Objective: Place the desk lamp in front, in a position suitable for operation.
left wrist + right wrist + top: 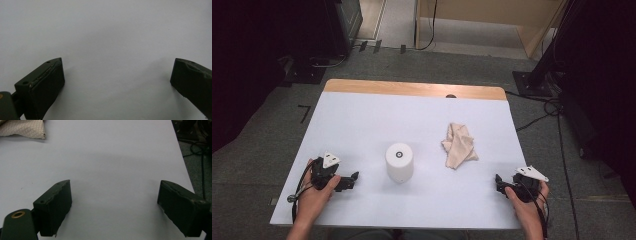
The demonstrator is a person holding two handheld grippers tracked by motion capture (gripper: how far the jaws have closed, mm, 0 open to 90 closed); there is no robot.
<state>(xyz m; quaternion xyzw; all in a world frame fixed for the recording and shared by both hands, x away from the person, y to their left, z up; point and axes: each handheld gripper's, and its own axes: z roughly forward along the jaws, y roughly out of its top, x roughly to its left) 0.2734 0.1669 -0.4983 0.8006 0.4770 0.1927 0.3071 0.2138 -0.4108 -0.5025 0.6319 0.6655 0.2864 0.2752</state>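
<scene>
Two hand-held grippers rest low over a white tabletop (362,125), one in each of a person's two hands, with two objects between them. At the left, the left hand-held gripper (353,177) sits near the front left corner, its grey three-cornered plate on top and its cable looping beside the left hand (316,197); in the left gripper view its two black jaws stand spread wide over bare white surface, holding nothing (117,75). Just to the right of that gripper's tips, and apart from them, stands one white cylinder (399,162), upright, with a dark round spot at the centre of its top. Farther right and slightly farther back lies one crumpled beige cloth (459,145), nearer the right hand-held gripper (498,180) than the left. That gripper, held by the right hand (528,202) near the front right corner, also carries a grey plate; in the right gripper view its two jaws are spread wide and empty (113,200), and a corner of the quilted cloth shows ahead and to the left of them (23,128). A wooden strip edges the tabletop's far side (412,89).
</scene>
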